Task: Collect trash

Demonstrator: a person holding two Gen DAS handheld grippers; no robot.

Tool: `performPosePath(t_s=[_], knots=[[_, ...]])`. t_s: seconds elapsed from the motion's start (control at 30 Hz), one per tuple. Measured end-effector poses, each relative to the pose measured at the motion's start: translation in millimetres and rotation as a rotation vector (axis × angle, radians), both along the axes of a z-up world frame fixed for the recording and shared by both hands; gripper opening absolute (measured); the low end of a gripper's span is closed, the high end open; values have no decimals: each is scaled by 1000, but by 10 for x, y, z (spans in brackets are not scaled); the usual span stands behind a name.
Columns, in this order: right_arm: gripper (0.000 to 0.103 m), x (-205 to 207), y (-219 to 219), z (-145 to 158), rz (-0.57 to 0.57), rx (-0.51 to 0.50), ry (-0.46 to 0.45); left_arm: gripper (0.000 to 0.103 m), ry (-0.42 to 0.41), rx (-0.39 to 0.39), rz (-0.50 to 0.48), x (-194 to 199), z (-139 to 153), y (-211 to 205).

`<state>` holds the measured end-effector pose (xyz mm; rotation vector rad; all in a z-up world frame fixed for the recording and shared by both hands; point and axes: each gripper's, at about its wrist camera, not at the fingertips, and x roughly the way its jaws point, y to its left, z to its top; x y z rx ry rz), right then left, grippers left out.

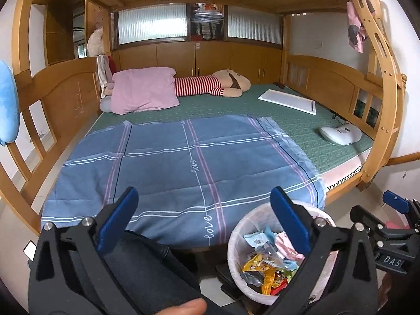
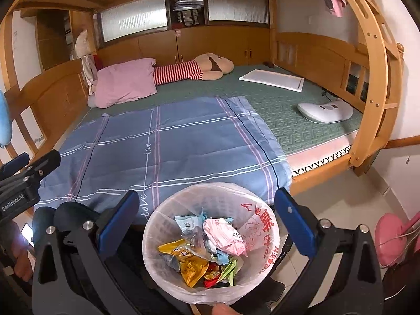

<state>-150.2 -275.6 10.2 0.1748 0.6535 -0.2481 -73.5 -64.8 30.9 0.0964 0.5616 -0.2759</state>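
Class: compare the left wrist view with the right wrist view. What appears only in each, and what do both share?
Only the left wrist view shows the right gripper, at its right edge. Only the right wrist view shows the round pink object on the floor and the red print on the white bin liner. Both share the blue checked bedsheet, the wrapper-filled white bin and the pink pillow.

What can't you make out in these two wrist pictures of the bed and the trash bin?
- Trash bin base: in both views, cut off by the gripper bodies and lower edge.
- Wrappers lower in the bin: buried under the top layer, so their count is unclear.
- Floor under the bed: hidden by the blue sheet.
- Red print on the bin liner: right wrist view, too distorted to read.
- Shelf items behind the bed: too small.
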Motion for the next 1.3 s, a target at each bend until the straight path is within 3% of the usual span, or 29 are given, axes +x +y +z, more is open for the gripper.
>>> performPosePath(t_s=[1.3], knots=[[100,-1,41,29,-19,-29,-22,100,-15,5,-10,-48,44,-5]])
